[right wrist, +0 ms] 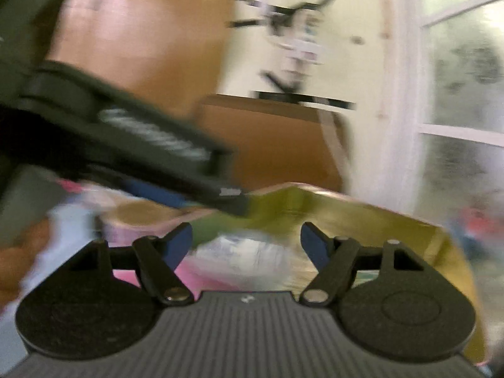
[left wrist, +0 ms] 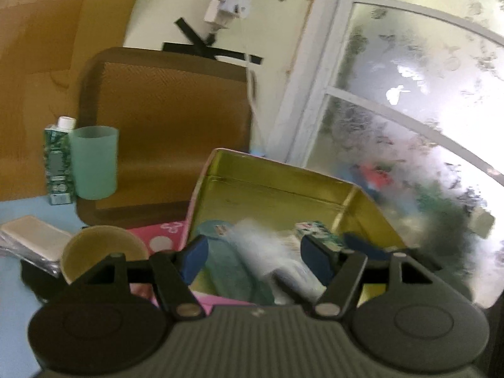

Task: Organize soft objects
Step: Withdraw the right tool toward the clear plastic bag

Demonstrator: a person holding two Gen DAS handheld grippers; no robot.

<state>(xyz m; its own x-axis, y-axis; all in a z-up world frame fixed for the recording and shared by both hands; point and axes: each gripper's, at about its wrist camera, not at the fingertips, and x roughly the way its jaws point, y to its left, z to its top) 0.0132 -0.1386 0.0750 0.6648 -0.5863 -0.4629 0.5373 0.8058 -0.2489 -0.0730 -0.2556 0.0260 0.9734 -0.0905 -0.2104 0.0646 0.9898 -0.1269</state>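
Observation:
An open box (left wrist: 277, 186) with a gold lining and pink outside stands by the window. In it lie a teal cloth (left wrist: 230, 271), a white fluffy item (left wrist: 267, 249), blurred, and a small patterned packet (left wrist: 318, 233). My left gripper (left wrist: 255, 260) hovers over the box's near side, its blue pads apart with the cloth and the fluffy item showing between them, neither pressed. My right gripper (right wrist: 245, 242) is open over the same box (right wrist: 346, 214), above a blurred pale soft heap (right wrist: 245, 252). In the right wrist view the left gripper's dark body (right wrist: 141, 145) crosses the upper left.
A brown tray (left wrist: 163, 126) leans on the wall behind the box. A teal cup (left wrist: 94, 163) and a green carton (left wrist: 58, 163) stand to its left. A yellow bowl (left wrist: 100, 252), a white flat packet (left wrist: 31, 236) and a pink dotted lid (left wrist: 160, 236) lie near. A frosted window (left wrist: 409, 110) is at right.

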